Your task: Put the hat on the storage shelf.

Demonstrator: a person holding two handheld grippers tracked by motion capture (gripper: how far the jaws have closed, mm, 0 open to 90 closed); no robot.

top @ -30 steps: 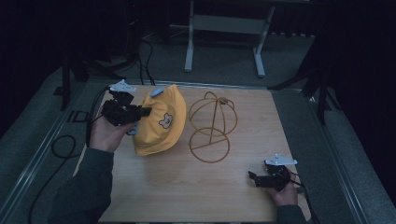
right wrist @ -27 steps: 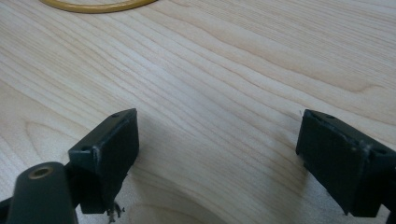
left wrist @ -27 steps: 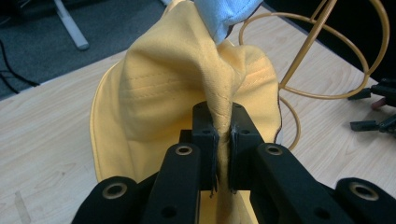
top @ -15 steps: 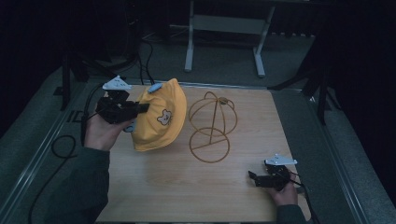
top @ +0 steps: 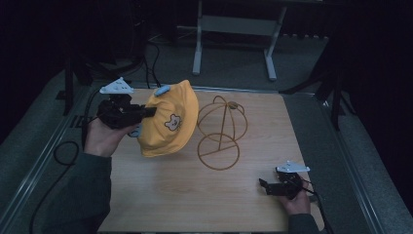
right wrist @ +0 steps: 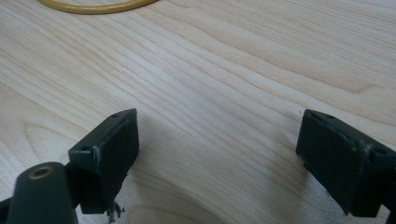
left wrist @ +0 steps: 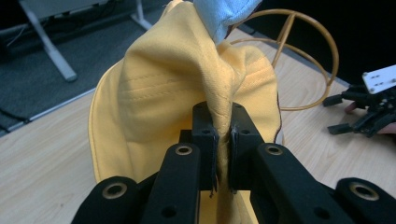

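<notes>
Yellow fabric of a child's cap, with a small bear patch, hangs lifted above the wooden table, just left of a wire hat stand. The left gripper pinches a fold of the cap. The right gripper rests low over bare wood, jaws spread wide, holding nothing.

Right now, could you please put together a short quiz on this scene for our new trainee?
1. True or false: the left gripper is shut on the yellow cap.
2. What stands on the wooden table right of the cap: A) a wire cap stand, B) a mug, C) a box?
3. What is between the jaws of the right gripper?

Key: 1. True, it pinches a fold of fabric. 2. A. 3. Nothing; they are open over bare wood.
</notes>
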